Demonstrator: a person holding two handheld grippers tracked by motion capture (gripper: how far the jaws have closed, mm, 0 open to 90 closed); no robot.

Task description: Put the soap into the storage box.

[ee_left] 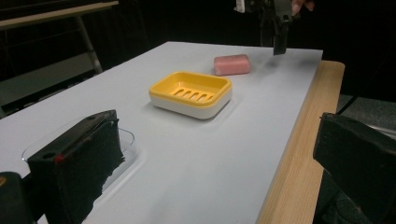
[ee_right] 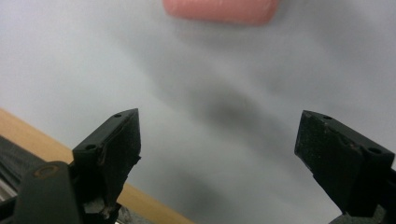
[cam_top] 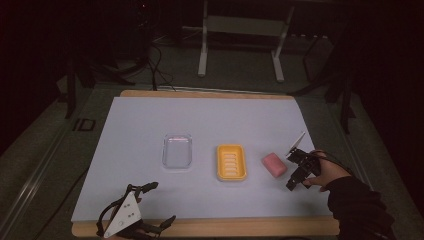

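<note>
Right now your right gripper (cam_top: 296, 172) hangs above the white mat (cam_top: 150, 120) with its jaws spread wide and nothing between them. Looking along those jaws in the right gripper view, the pink soap bar (ee_right: 222, 10) lies ahead of the tips, well beyond the gap and a little toward the left jaw's side, flat on the mat and untouched. From above, the soap bar sits just beside that gripper, on the side away from your hand (cam_top: 327, 172), with a thin strip of mat showing between bar and jaws. Beyond the soap, farther from your right jaws, stands the yellow soap dish (cam_top: 231, 162), upright with its slotted floor bare; soap and dish are near each other but apart.

Your left gripper (cam_top: 131, 215) rests at the near edge of the mat, by the wooden table rim (cam_top: 210, 227), and its jaws also stand open with nothing held. In the left gripper view the clear plastic lid (ee_left: 126, 140) lies just behind the left jaw, partly hidden by it. The yellow dish sits ahead of that open gap, nearer the left jaw's line, and the soap bar lies farther along, past the dish. The right jaw there hangs over the wooden rim, off the mat.
</note>
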